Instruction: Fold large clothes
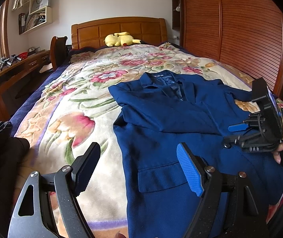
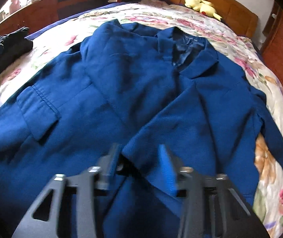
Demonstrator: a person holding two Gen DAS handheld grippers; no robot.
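Readable text: none. Neck label inside collar of blue jacket [image 1: 162, 76], well ahead of left jaws: pale lettering, too small to read. Raised marks on right gripper [image 1: 233, 133] body: unclear. Shelf bags [image 1: 40, 1], far left: illegible.

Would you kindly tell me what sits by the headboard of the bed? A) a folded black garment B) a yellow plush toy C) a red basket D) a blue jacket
B: a yellow plush toy lies against the wooden headboard, while the blue jacket lies nearer the camera.
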